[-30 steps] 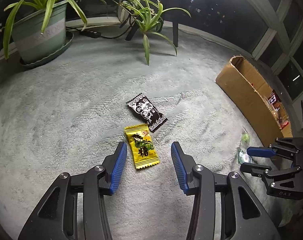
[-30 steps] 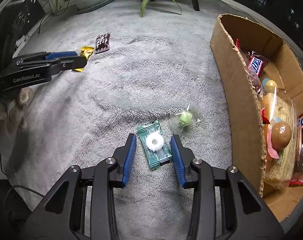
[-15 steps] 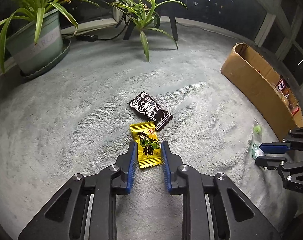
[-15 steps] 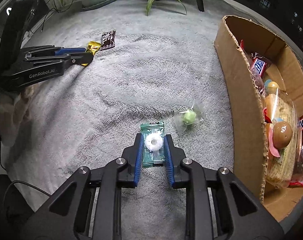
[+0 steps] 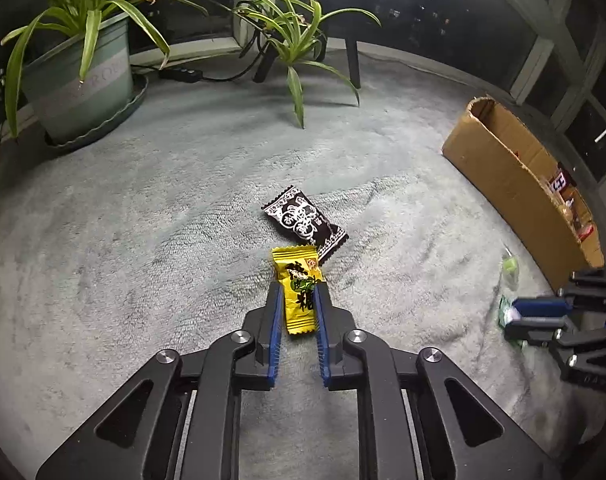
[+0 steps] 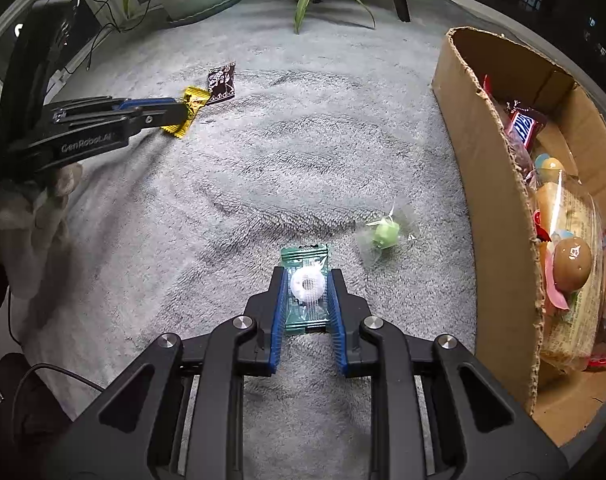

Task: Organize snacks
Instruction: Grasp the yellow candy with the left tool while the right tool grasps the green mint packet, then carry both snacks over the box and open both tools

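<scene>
My left gripper [image 5: 297, 290] is shut on a yellow candy packet [image 5: 297, 288], held just above the grey carpet; it also shows in the right wrist view [image 6: 189, 110]. A black patterned candy packet [image 5: 305, 226] lies just beyond it. My right gripper [image 6: 307, 280] is shut on a green packet holding a white ring candy [image 6: 306, 288]. A small green sweet in clear wrap [image 6: 385, 234] lies to its right on the carpet. A cardboard box [image 6: 491, 184] with several snacks stands at the right.
A large potted plant [image 5: 77, 80] stands at the back left and a smaller spider plant [image 5: 295, 44] at the back middle. A cable and power strip [image 5: 183, 75] run along the window sill. A dark chair leg [image 5: 353, 62] stands behind.
Both grippers closed from open onto their packets: the left on the yellow one, the right on the green one. Both packets have lifted slightly off the carpet.
</scene>
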A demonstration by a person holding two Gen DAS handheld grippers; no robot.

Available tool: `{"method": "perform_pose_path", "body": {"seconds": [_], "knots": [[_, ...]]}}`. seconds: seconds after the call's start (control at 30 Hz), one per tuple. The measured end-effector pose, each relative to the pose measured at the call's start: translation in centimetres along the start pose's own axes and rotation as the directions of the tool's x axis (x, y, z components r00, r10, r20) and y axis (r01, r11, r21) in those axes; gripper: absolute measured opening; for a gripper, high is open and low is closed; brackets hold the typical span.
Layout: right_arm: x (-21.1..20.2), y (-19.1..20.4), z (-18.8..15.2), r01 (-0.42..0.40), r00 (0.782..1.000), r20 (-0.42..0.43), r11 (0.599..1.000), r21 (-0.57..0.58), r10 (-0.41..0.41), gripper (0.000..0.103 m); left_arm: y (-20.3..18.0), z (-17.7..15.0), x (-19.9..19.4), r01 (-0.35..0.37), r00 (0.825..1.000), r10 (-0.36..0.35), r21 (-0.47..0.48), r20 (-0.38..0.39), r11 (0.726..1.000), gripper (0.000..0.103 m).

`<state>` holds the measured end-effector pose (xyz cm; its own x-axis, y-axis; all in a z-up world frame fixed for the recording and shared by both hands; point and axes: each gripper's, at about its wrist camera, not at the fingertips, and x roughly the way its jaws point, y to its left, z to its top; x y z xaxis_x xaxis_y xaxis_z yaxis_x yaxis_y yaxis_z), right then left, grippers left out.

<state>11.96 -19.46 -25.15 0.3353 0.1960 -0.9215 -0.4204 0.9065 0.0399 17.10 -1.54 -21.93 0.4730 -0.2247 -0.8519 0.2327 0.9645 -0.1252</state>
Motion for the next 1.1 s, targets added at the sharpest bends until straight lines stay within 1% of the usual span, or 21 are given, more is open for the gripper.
{"method": "perform_pose_path", "body": {"seconds": [0.03,0.07,0.1,0.23,0.3,0.33,0.43,0.57,0.73,0.9,1.1], "knots": [[0.1,0.0,0.0,-0.001,1.000,0.000,1.000,0.000,0.001,0.021,0.0,0.1,0.1,-0.002,1.000,0.002,-0.005,-0.002,1.000,0.020],[0.1,0.0,0.0,-0.001,1.000,0.000,1.000,0.000,0.001,0.021,-0.1,0.3,0.2,-0.005,1.000,0.005,-0.005,-0.003,1.000,0.028],[0.1,0.0,0.1,-0.001,1.000,0.000,1.000,0.000,0.001,0.021,-0.3,0.3,0.3,-0.005,1.000,0.005,-0.002,-0.003,1.000,0.030],[0.1,0.1,0.1,0.000,1.000,0.000,1.000,-0.002,0.000,0.021,-1.4,0.6,1.0,-0.033,0.999,0.034,0.066,-0.015,0.997,0.030],[0.2,0.1,0.1,0.000,1.000,0.002,1.000,0.000,0.000,0.021,-1.9,0.6,1.2,-0.066,0.998,0.067,0.108,-0.006,0.992,0.022],[0.1,0.1,0.1,-0.001,1.000,0.003,1.000,0.001,0.001,0.021,-1.9,0.7,1.2,-0.070,0.998,0.070,0.115,-0.003,0.991,0.023],[-0.3,-0.1,-0.1,-0.009,1.000,0.015,1.000,0.009,0.009,0.021,-1.4,0.6,1.0,-0.052,0.999,0.052,0.092,-0.001,0.994,0.022],[-1.2,-0.5,-0.1,-0.035,0.999,0.039,0.999,0.033,0.034,0.021,-0.4,0.1,-0.1,-0.020,1.000,0.020,0.037,0.010,0.999,0.022],[-3.2,-0.8,-0.1,-0.056,0.995,0.089,0.998,0.043,0.052,0.021,-0.4,0.4,-1.9,0.008,0.999,-0.008,0.011,0.041,1.000,0.022],[-5.9,-1.3,-0.2,-0.056,0.988,0.148,0.997,0.050,0.048,0.021,-1.5,1.4,-4.1,0.056,0.995,-0.056,0.012,0.084,0.998,0.022],[-9.2,-3.4,0.1,-0.018,0.974,0.225,0.996,0.089,-0.002,0.021,-4.4,3.5,-5.7,0.116,0.983,-0.122,0.052,0.137,0.992,0.022]]}}
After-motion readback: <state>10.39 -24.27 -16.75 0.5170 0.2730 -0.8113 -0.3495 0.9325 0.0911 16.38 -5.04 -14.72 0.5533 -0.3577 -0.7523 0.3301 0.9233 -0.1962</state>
